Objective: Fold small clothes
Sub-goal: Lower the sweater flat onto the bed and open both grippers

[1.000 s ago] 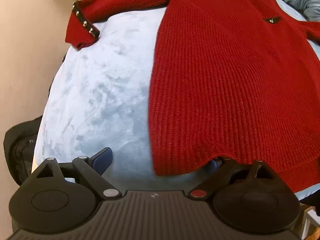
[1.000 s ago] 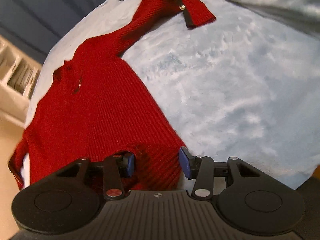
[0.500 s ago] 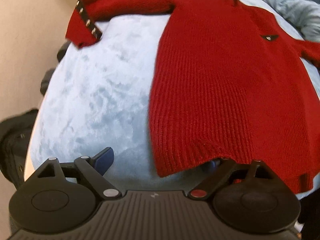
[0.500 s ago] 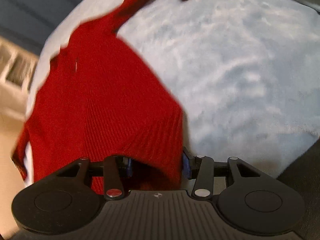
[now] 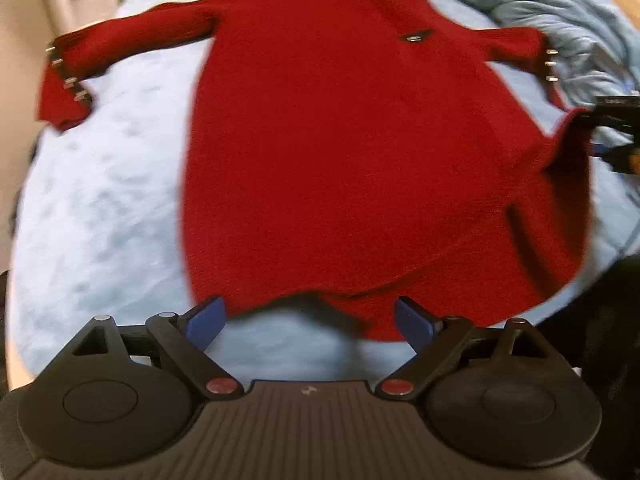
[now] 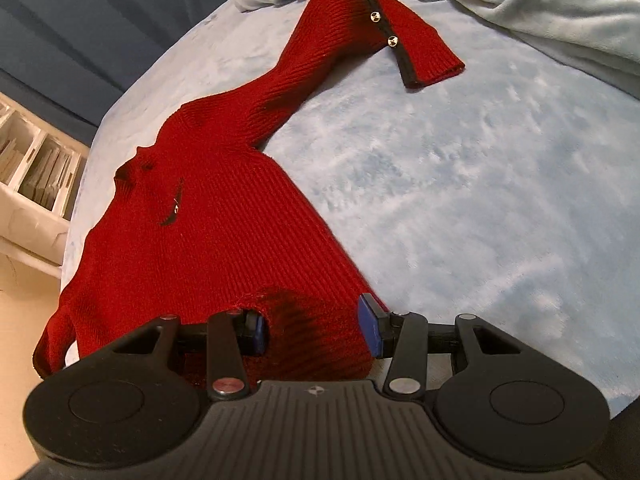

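Both pairs of jaws stand spread: the left gripper (image 5: 310, 318) hovers at the bottom centre of its view with the sweater's hem just between and beyond its blue pads, pinching nothing, while the right gripper (image 6: 312, 330) at the bottom centre of its own view has a hem corner lying in its gap, the pads apart and not clearly pressing the knit. A red ribbed sweater (image 5: 360, 152) lies front up on a pale blue plush blanket (image 5: 100, 200), body filling the middle of the left view, sleeves stretched toward upper left and upper right, cuffs (image 6: 424, 52) trimmed with small gold buttons. A rumpled blue duvet (image 6: 540, 4) bunches at the upper right of the right view. The knit looks thick, soft and floppy, light enough for two pinches, likely to sag and stretch if lifted from one point. Hem corners or shoulder seams seem the best holds; the plush beneath may cling and drag.
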Available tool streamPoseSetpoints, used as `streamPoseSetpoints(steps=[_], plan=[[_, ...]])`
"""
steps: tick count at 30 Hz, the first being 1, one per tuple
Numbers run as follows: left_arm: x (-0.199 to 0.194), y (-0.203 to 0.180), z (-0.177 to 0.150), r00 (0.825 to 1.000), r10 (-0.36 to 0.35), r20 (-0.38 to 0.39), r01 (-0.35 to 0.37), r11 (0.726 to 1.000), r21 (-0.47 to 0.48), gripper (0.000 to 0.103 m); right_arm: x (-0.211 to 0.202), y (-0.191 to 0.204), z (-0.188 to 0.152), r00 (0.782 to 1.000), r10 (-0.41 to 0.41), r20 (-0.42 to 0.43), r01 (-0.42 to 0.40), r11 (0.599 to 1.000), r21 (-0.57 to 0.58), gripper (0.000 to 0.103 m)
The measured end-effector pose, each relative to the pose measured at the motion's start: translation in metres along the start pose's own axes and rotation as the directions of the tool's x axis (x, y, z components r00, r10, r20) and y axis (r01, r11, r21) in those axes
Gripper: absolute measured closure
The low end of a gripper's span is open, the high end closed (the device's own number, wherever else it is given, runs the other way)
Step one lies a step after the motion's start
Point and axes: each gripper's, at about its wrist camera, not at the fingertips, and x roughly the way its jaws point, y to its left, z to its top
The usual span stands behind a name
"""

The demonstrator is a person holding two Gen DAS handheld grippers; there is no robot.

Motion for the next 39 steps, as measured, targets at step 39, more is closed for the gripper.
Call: streamPoseSetpoints(steps=[39], plan=[[0.031,0.058,0.022,0.985,0.147,-0.095,-0.169,0.937,-0.304,0.042,-0.002,-0.033,-0.095,0.987,-0.124,-0.102,0.1,0.971,-0.216,0.069]])
